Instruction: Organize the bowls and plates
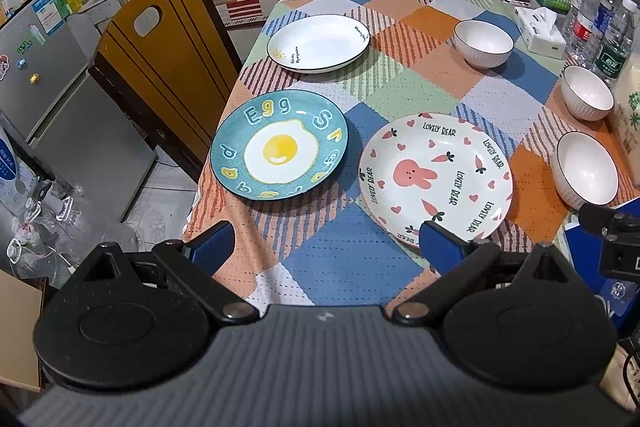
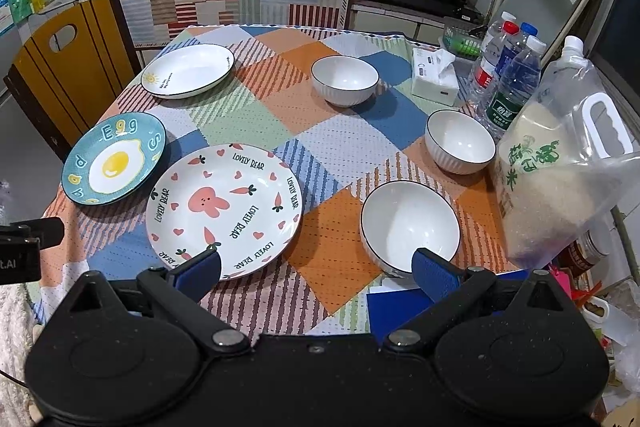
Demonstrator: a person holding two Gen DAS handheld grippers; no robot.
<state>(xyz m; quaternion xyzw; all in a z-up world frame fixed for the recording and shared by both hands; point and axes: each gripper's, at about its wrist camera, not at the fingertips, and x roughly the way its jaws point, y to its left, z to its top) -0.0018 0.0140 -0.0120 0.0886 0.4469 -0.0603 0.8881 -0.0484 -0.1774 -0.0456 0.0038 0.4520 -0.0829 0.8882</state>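
Left wrist view looks down the worktop [image 1: 320, 259] from its near left corner, with the left tool [image 1: 324, 247] held above the patchwork cloth, its blue fingers spread wide apart and gripping nothing. Three plates lie in this view: the egg plate [image 1: 279, 144] at 11 o'clock from the tool, the bear plate [image 1: 436, 179] at 1 o'clock with its near rim just behind the right finger, and the white plate [image 1: 319, 43] farther off at 12 o'clock. All three sit apart from one another. Three white bowls run along the right side: the far bowl [image 1: 483, 43], the middle bowl [image 1: 587, 92] and the near bowl [image 1: 586, 169], each upright and empty. Only this view shows the fridge [image 1: 52, 95] and the floor at 9 o'clock.

Right wrist view sits farther right. The right tool [image 2: 316, 271] is likewise spread wide and empty, with the bear plate [image 2: 224, 209] at 11 o'clock and the near bowl [image 2: 410, 231] at 1 o'clock, its rim just behind the right finger. The egg plate [image 2: 114, 159] shows at 10 o'clock. This view alone shows in full the rice bag [image 2: 560, 179] at 2 o'clock, just beside the middle bowl [image 2: 460, 141], and the tissue box [image 2: 436, 77] and water bottles [image 2: 512, 79] beyond.
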